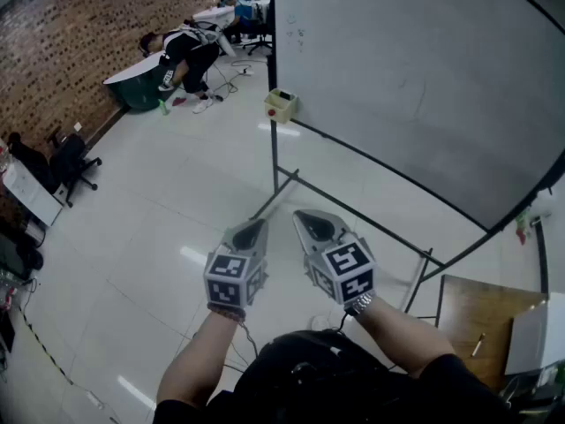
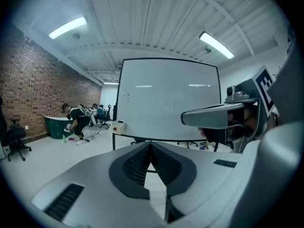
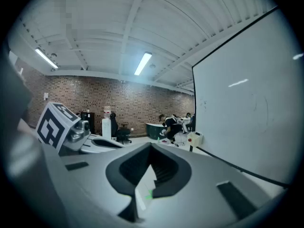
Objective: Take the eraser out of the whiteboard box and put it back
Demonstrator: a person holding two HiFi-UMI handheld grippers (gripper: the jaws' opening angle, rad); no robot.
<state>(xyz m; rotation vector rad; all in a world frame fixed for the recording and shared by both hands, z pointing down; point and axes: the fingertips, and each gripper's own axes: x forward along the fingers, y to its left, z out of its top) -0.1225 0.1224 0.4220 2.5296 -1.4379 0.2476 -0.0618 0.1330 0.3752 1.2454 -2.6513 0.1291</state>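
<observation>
A big whiteboard (image 1: 415,78) stands on a black frame ahead and to my right. A small beige box (image 1: 281,104) with a red dot hangs at its lower left corner; it also shows as the box (image 2: 118,126) and the box (image 3: 195,138). No eraser is visible in any view. My left gripper (image 1: 250,234) and right gripper (image 1: 313,225) are held side by side in the air above the floor, well short of the board. Both are shut with nothing between the jaws. In the left gripper view the tips (image 2: 151,144) meet, as do the tips (image 3: 151,146) in the right gripper view.
The whiteboard's black stand legs (image 1: 353,215) cross the floor just ahead of the grippers. A wooden table (image 1: 477,312) sits at lower right. At the far left a person (image 1: 181,51) bends beside a green tub (image 1: 137,87), and office chairs (image 1: 71,162) line the brick wall.
</observation>
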